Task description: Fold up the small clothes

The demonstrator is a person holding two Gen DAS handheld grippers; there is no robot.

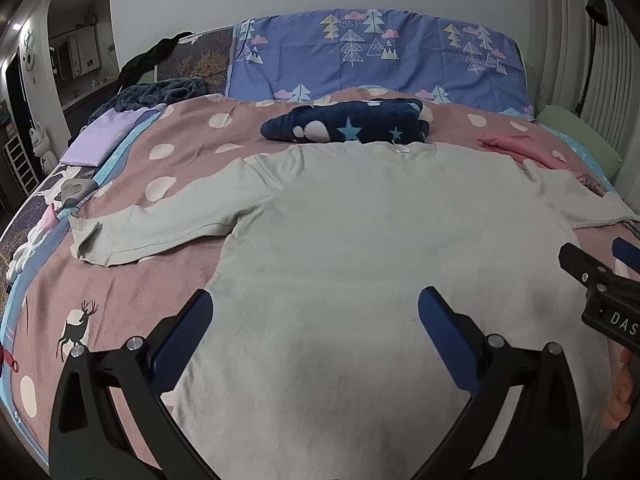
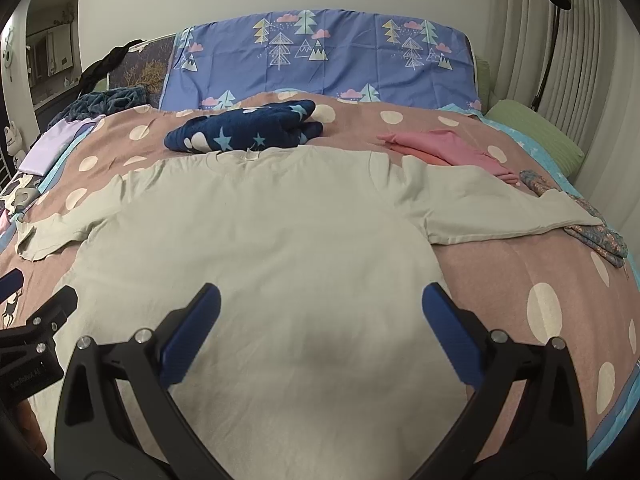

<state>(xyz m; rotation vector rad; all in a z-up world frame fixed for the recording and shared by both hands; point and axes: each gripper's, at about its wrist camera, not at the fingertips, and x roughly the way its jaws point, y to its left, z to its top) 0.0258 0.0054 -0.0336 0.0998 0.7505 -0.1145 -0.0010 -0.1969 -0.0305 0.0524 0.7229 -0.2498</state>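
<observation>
Left wrist view: the pale T-shirt [image 1: 340, 240] lies flat on the dotted bedspread [image 1: 180, 152], collar at 12 o'clock, sleeves spread, likely so it can be folded squarely. The left gripper [image 1: 315, 308] hangs wide and empty over its lower body; the right gripper [image 1: 596, 258] shows at 3 o'clock, its opening unclear here.

Right wrist view: the right gripper [image 2: 321, 300] gapes wide, holding nothing. Only here the far sleeve [image 2: 500, 212] is fully visible, overlapping patterned cloth [image 2: 600, 236].

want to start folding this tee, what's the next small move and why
Probably lower the left gripper toward the left sleeve and pinch its cuff. The pale t-shirt lies flat with both sleeves spread, and both grippers hang open, holding nothing.
</observation>
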